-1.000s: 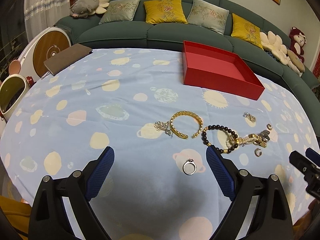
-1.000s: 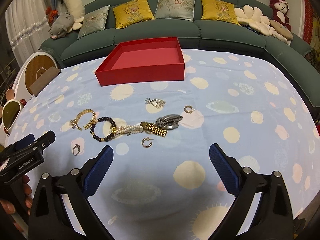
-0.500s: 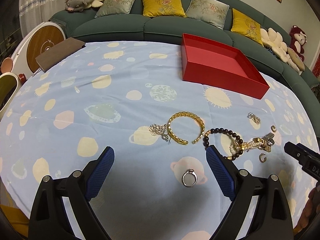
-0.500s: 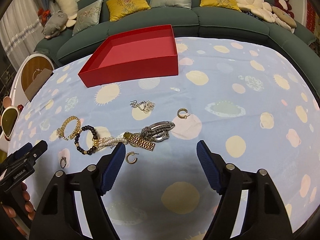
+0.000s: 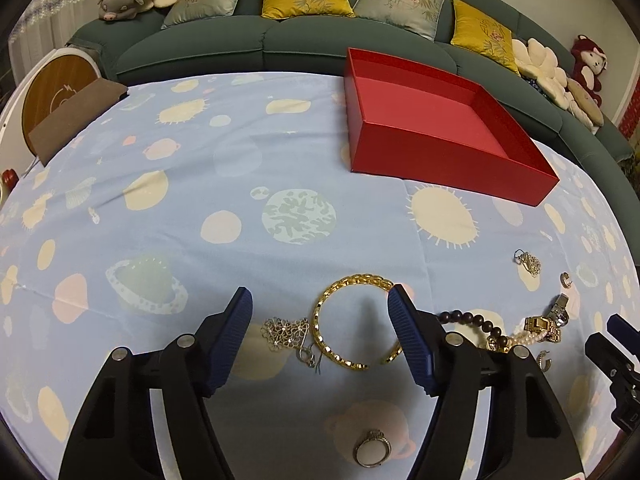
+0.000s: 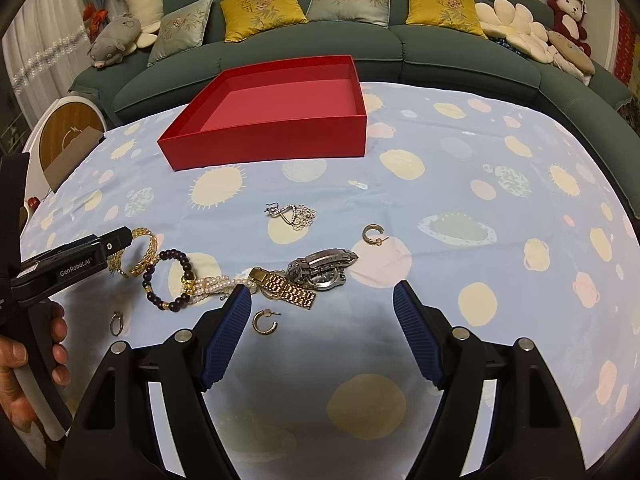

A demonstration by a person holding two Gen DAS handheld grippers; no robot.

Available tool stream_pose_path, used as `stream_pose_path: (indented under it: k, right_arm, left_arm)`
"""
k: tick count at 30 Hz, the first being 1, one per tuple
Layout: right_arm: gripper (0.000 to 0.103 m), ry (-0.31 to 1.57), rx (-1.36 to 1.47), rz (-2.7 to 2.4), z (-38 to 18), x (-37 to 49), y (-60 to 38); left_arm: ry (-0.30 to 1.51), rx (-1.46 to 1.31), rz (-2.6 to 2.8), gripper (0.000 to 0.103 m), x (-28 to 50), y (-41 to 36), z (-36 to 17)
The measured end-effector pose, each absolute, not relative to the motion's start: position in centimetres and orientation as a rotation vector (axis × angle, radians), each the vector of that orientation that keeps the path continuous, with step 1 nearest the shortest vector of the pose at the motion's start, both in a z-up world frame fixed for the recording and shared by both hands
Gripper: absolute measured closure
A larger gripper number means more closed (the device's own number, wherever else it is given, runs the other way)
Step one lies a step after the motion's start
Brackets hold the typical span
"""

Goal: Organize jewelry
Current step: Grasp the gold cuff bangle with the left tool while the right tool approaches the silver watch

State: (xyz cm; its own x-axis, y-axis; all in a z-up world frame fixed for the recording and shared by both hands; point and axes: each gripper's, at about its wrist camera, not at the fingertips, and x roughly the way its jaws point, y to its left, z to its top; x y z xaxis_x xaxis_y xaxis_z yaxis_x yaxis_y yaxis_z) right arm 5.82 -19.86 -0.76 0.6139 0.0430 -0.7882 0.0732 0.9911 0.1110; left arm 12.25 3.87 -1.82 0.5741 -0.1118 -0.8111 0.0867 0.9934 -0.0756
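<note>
Jewelry lies loose on the cloth: gold bangle (image 5: 352, 320) sits between the spread, empty fingers of the left gripper (image 5: 320, 332), likely lined up for a pinch, the right gripper (image 6: 322, 332) gapes short of the watch (image 6: 324, 266), "GenRobot.AI" marks the left tool, and the red box (image 6: 272, 120) waits beyond.

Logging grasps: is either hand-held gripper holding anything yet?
No. Left hand-held gripper is open over the gold bangle; right hand-held gripper is open, empty.

Home living room: green sofa (image 6: 440, 52), cushions (image 6: 260, 8), plush toys (image 6: 116, 36).
</note>
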Motion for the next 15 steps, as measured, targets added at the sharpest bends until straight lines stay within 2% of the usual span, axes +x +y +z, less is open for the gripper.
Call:
stream_pose_path:
  k: [2,6,7,11,15]
  right_arm:
    - [0.032,0.910,0.142,-0.023,-0.8,5.9,-20.2]
    - [0.032,0.905,0.127,-0.041,-1.1,6.1,-20.5]
    - [0.032,0.908,0.126,-0.044,-1.2,6.2,-20.6]
    - [0.032,0.923,0.141,-0.051,-1.8,6.6,-21.1]
    - [0.032,0.926,0.153,-0.047,-2.0,6.7,-21.1]
  left_arm:
    - [0.947,-0.006,-0.110,0.036,12.5,3.5,-1.9]
    - [0.971,-0.003,-0.122,0.048,13.1,3.2,-2.7]
    - [0.978,0.003,-0.125,0.054,13.1,3.1,-3.0]
    - [0.964,0.037,-0.132,0.062,12.9,2.4,-3.2]
    - [0.959,0.043,-0.154,0.088,12.6,2.1,-3.1]
